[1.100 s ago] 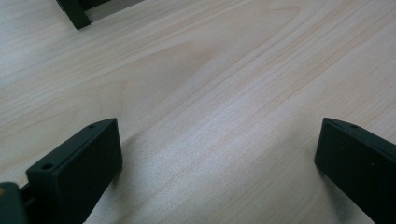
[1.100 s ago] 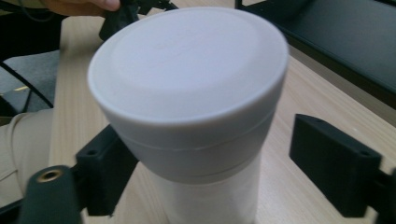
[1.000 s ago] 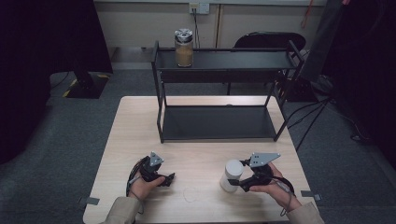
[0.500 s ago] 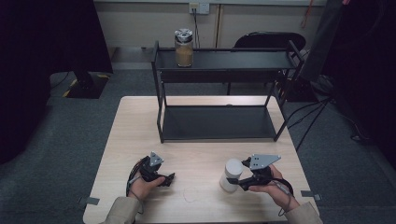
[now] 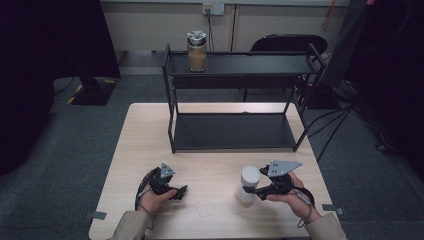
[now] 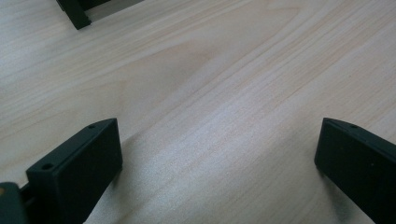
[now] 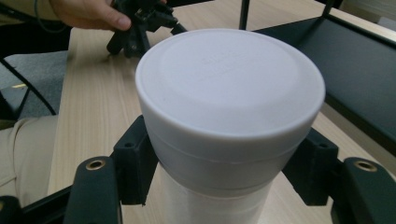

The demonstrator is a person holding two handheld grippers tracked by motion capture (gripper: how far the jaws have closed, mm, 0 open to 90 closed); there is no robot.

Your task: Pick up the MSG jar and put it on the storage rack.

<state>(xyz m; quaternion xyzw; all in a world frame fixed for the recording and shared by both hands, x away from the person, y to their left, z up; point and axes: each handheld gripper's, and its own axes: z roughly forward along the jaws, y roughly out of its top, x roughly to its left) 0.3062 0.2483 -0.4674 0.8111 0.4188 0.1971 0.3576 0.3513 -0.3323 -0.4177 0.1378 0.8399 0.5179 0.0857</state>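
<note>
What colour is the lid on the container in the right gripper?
White, same as the container body; the lid shows best in the right gripper view.

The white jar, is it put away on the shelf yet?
Not yet. Done: the right tool has closed on the white jar, which stands on the table. One brown jar already sits atop the black shelf. Probably left: lifting it there.
</note>
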